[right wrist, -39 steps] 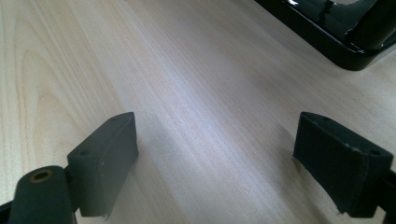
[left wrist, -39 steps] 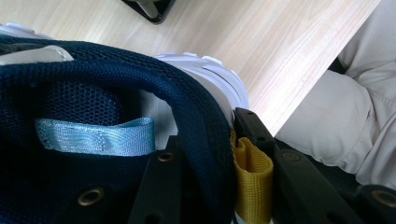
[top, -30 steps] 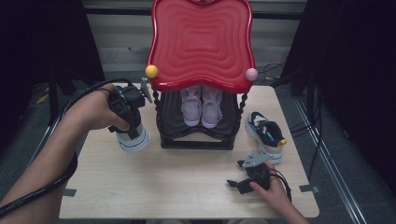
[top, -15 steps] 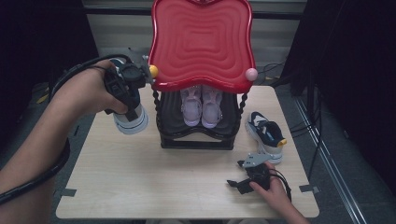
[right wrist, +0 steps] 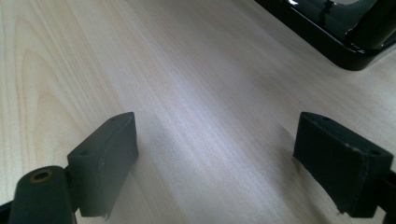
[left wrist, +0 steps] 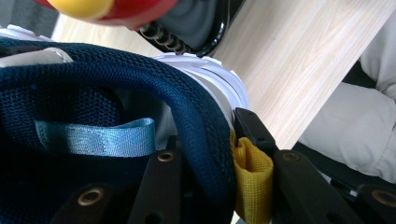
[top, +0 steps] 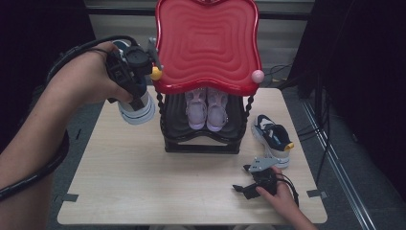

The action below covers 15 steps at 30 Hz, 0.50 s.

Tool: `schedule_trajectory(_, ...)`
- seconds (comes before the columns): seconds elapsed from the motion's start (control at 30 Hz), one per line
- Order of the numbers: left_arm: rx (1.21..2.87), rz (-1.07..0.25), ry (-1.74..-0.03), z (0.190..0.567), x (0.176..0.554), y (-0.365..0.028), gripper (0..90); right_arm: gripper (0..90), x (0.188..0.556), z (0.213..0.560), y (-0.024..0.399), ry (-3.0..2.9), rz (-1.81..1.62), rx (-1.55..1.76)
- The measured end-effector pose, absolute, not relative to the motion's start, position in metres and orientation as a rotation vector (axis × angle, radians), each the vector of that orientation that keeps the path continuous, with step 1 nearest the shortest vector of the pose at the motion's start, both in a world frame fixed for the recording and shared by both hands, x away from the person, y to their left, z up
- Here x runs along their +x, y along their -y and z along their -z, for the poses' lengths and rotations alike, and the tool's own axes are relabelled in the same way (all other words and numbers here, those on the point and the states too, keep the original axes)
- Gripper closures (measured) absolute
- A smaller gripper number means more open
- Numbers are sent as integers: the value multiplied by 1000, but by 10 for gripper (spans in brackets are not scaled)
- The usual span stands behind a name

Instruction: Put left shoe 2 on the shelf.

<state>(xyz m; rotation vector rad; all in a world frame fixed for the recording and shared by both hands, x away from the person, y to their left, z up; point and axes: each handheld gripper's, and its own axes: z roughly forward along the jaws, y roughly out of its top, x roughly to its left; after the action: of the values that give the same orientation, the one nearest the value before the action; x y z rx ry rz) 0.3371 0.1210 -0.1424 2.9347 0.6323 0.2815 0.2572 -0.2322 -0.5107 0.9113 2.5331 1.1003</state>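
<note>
A navy sneaker with a white sole (top: 138,109) hangs in the air left of the red-topped rack (top: 207,43), beside its yellow knob (top: 156,74). My left gripper (top: 131,91) is shut on the shoe's heel collar. In the left gripper view the navy mesh collar (left wrist: 196,116), a light blue loop (left wrist: 93,138) and a yellow heel tab (left wrist: 250,175) sit between the black jaws. The matching sneaker (top: 272,138) lies on the table at the right. My right gripper (top: 249,188) rests on the table near the front right, open, with bare wood between its pads (right wrist: 107,154).
A pair of lilac shoes (top: 208,106) stands on the rack's black lower shelf (top: 201,139). The rack's black base corner (right wrist: 345,51) is ahead of the right gripper. Cables trail from both grippers. The light wooden table (top: 143,182) has tape marks at its front corners.
My left gripper has lifted the navy sneaker off the table, up and toward the rack's yellow knob. The right gripper has stayed put.
</note>
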Motion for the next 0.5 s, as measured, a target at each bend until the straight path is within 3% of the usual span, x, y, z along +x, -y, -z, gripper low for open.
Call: schedule_trajectory(0.5,2935,-387,-548,113,332,-102,725,129,257,511,232,-2533,-1100,911)
